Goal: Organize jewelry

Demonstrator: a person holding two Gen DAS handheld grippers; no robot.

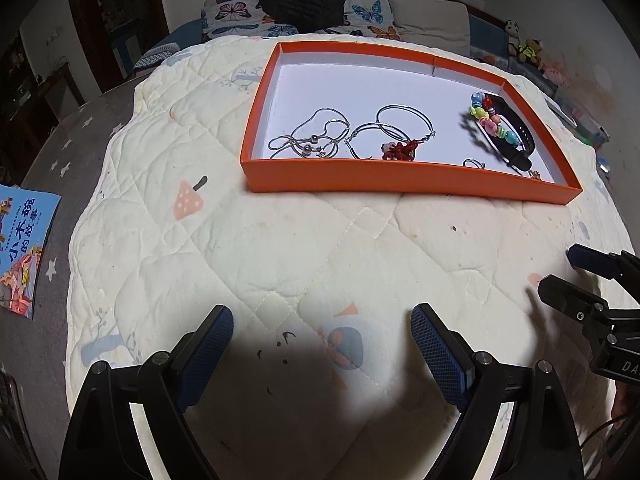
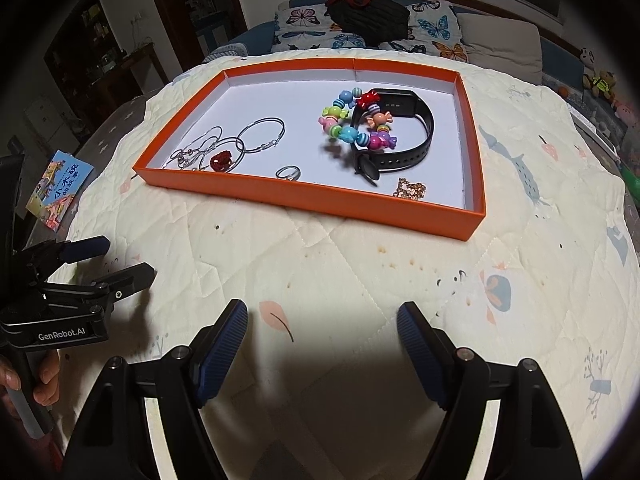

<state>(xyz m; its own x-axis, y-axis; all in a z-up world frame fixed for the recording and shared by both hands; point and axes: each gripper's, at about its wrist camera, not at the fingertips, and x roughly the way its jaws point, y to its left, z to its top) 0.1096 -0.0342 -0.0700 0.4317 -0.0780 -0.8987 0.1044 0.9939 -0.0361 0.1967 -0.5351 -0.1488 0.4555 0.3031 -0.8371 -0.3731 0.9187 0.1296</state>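
An orange tray (image 1: 400,178) (image 2: 312,196) with a white floor lies on a quilted cream cover. In it are a silver chain (image 1: 308,136) (image 2: 196,150), silver hoops (image 1: 404,122) (image 2: 262,134), a red bead piece (image 1: 400,150) (image 2: 221,160), a silver ring (image 2: 289,173), a colourful bead bracelet (image 1: 490,118) (image 2: 356,124), a black watch band (image 1: 516,132) (image 2: 408,136) and a small gold piece (image 2: 410,189). My left gripper (image 1: 322,332) is open and empty, well short of the tray. My right gripper (image 2: 322,328) is open and empty too.
A children's book (image 1: 24,248) (image 2: 60,190) lies at the left on a grey cloth. A sofa with butterfly cushions (image 1: 300,12) and a dark bag stands behind. Soft toys (image 1: 528,50) sit at the back right. Each gripper shows in the other's view (image 1: 560,276) (image 2: 128,258).
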